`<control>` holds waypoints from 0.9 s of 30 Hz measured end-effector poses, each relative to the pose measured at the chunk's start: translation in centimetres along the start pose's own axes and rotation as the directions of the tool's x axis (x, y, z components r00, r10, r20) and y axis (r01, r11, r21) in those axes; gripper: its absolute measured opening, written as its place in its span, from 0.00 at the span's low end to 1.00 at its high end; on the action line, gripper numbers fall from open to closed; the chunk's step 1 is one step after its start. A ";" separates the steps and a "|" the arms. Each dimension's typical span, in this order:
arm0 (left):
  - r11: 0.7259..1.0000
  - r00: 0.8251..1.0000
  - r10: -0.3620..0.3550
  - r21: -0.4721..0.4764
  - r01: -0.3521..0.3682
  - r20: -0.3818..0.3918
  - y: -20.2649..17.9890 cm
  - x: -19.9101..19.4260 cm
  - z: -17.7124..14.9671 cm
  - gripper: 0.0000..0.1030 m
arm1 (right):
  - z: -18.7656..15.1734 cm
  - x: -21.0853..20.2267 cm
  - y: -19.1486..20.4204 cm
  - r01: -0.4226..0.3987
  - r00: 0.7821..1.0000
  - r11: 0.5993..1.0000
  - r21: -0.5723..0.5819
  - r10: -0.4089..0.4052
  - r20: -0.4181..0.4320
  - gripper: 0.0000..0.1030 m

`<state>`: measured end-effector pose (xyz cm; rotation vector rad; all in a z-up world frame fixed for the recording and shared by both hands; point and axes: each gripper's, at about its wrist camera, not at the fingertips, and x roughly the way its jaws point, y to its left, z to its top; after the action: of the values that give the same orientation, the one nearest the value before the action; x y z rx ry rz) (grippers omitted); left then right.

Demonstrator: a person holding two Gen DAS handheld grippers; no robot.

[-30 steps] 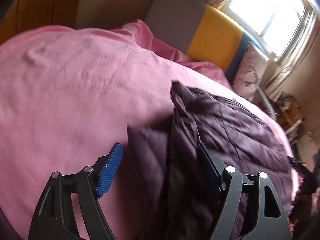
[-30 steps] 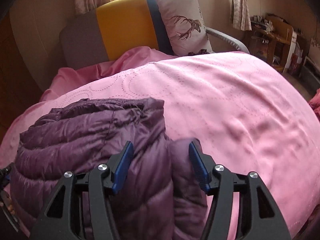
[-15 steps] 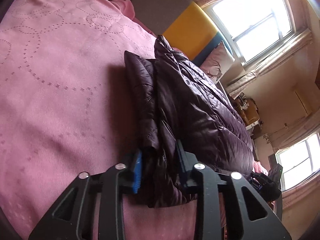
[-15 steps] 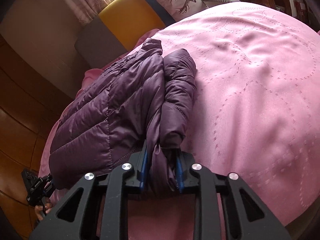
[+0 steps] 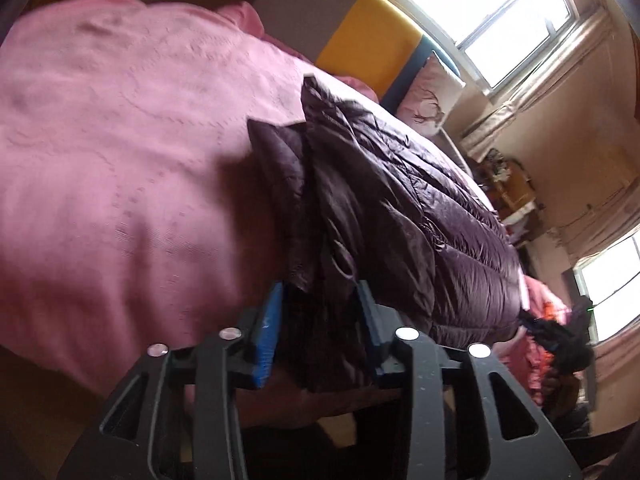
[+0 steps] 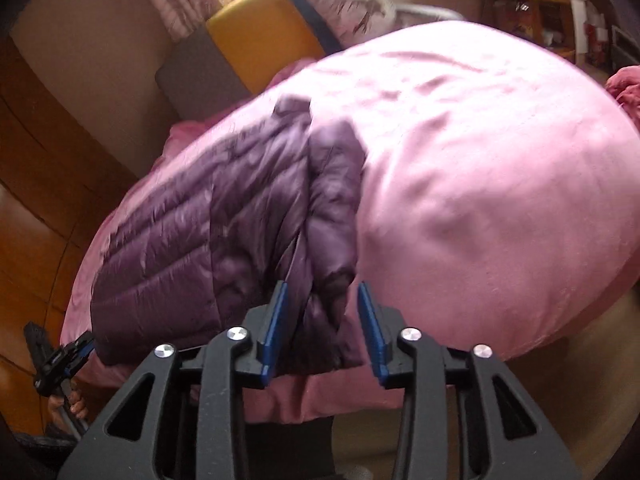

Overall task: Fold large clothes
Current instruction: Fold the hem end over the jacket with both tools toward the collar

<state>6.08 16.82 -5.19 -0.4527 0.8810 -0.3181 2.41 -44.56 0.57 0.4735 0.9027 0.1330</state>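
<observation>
L gripper (image 5: 320, 320): jaws have just been opening, part-spread, the near edge of the purple puffer jacket (image 5: 400, 208) between the blue pads; can't tell whether the pads press the fabric. R gripper (image 6: 324, 320): jaws also just been opening, released; the jacket's folded edge (image 6: 328, 240) sits in the gap, touching or near the left pad, right pad clear of it. Jacket lies folded lengthwise on the pink bedspread (image 6: 480, 180), near the bed's near edge, layers stacked w/ a narrower flap alongside. Beyond: grey/yellow headboard (image 5: 360, 32), a deer-print pillow (image 6: 352, 4), bright window (image 5: 500, 4) w/ curtains. Both views motion-blurred.
</observation>
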 end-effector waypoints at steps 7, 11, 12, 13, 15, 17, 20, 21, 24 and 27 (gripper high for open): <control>0.994 0.991 0.005 0.111 -0.020 0.132 -4.5 -0.1 3.1 0.54 | 4.8 2.7 2.5 0.001 0.998 1.000 -0.015 0.000 0.071 0.43; 0.976 0.991 -0.061 0.214 0.035 0.116 -9.5 3.7 4.6 0.54 | 6.0 6.4 4.1 -0.021 1.000 0.999 -0.039 0.022 0.017 0.40; 0.966 0.993 -0.062 0.258 0.033 0.104 -11.1 5.2 4.8 0.54 | 6.0 7.2 4.6 -0.004 1.000 0.998 -0.061 0.005 0.006 0.32; 0.959 0.993 -0.062 0.280 0.032 0.098 -12.0 5.9 4.7 0.54 | 6.0 7.5 4.7 0.013 1.000 0.997 -0.079 -0.013 0.001 0.18; 0.947 0.996 -0.056 0.321 0.032 0.066 -13.4 7.8 4.5 0.54 | 5.5 7.8 5.4 0.091 0.996 0.986 -0.136 -0.091 0.008 0.09; 0.932 0.998 0.022 0.360 -0.040 0.054 -14.3 10.0 4.0 0.54 | 4.9 8.0 5.3 0.188 0.982 0.963 -0.193 -0.186 0.031 0.07; 0.932 0.997 0.068 0.355 -0.073 0.026 -13.6 12.0 3.4 0.54 | 3.7 9.6 4.5 0.271 0.962 0.931 -0.243 -0.272 0.030 0.06; 0.940 0.998 0.064 0.336 -0.066 0.018 -13.1 12.5 3.3 0.54 | 3.4 10.1 4.2 0.271 0.962 0.933 -0.238 -0.272 0.031 0.04; 0.942 0.996 0.082 0.325 -0.086 0.025 -13.1 12.7 3.2 0.54 | 3.4 10.2 4.3 0.286 0.958 0.931 -0.229 -0.283 0.047 0.05; 0.950 0.993 0.106 0.292 -0.115 0.045 -13.6 11.6 3.4 0.55 | 3.5 8.8 4.5 0.290 0.957 0.940 -0.181 -0.282 0.069 0.12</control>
<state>14.63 0.77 -4.16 -0.1309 0.8117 -0.3326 10.95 -39.06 -1.94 0.1632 0.8982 -0.0573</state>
